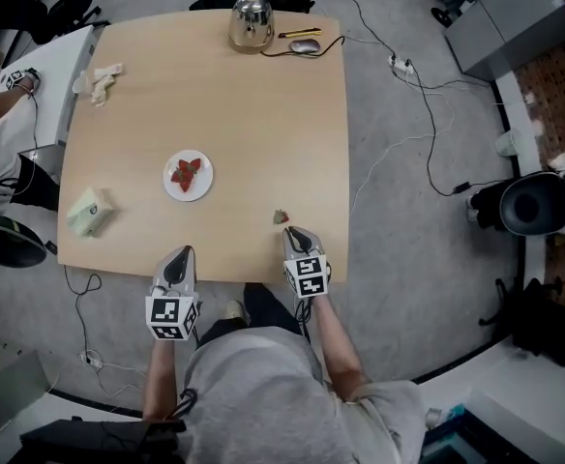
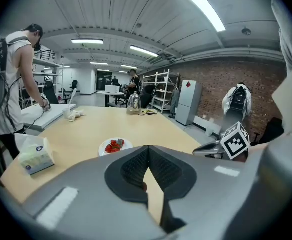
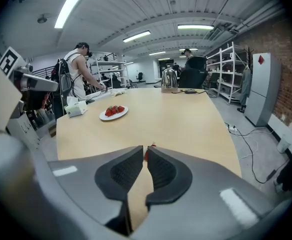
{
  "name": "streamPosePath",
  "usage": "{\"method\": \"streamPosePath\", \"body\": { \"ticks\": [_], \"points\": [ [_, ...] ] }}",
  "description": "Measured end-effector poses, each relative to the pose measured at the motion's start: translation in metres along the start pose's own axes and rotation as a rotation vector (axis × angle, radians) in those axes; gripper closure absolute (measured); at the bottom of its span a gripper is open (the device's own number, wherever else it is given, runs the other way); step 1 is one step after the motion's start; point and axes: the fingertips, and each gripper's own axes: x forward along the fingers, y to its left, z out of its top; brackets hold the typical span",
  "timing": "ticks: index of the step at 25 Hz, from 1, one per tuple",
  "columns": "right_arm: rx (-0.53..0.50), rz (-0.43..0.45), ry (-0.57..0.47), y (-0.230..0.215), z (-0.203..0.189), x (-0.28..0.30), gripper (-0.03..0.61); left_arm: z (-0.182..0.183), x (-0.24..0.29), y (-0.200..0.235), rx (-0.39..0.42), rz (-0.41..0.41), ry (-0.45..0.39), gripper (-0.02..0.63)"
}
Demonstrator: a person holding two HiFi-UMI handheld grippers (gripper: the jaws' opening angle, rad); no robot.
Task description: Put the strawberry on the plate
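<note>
Hovering lower centre: right gripper [image 1: 292, 232] [image 3: 146, 148], jaws barely parted, empty; small red strawberry [image 1: 281, 217] [image 3: 147, 151] on tan table [image 1: 244, 114] just beyond tips. Clenched, empty: left gripper [image 1: 184, 252] [image 2: 148, 148]. Mid-left, round white plate [image 1: 171, 188] holds red strawberries [image 1: 186, 173].

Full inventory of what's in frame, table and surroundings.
table: 1, light wood, centre
plate: 1, white, left of table centre
plated strawberries: about three, red, on plate
loose strawberry: 1, red, on table near front edge
tissue box: 1, pale green, front left
kettle: 1, silver, far edge
mouse: 1, grey, right of kettle
crumpled tissue: 1, white, far left
power strip: 1, white, floor right of table
bystander: 1, white top, at side table
left claw: grey, shut, empty, at front edge
right claw: grey, slightly apart, empty, just short of loose strawberry
</note>
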Motion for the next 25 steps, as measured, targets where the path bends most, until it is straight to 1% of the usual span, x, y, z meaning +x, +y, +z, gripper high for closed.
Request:
{"method": "streamPosePath", "body": {
  "ticks": [4,9,19,25],
  "points": [
    [0.006,0.015,0.030,-0.007,-0.007,0.015,0.528,-0.001,0.006,0.000,-0.001,0.018,0.013,0.594],
    [-0.003,0.042,0.066,-0.011,-0.012,0.032,0.472,-0.002,0.012,0.003,-0.009,0.034,0.026,0.594],
    [-0.015,0.083,0.095,-0.007,-0.014,0.050,0.357,-0.007,0.015,0.006,-0.019,0.058,0.050,0.594],
    [-0.049,0.093,0.116,-0.006,-0.022,0.062,0.354,-0.009,0.020,0.009,-0.018,0.062,0.057,0.594]
  ]
}}
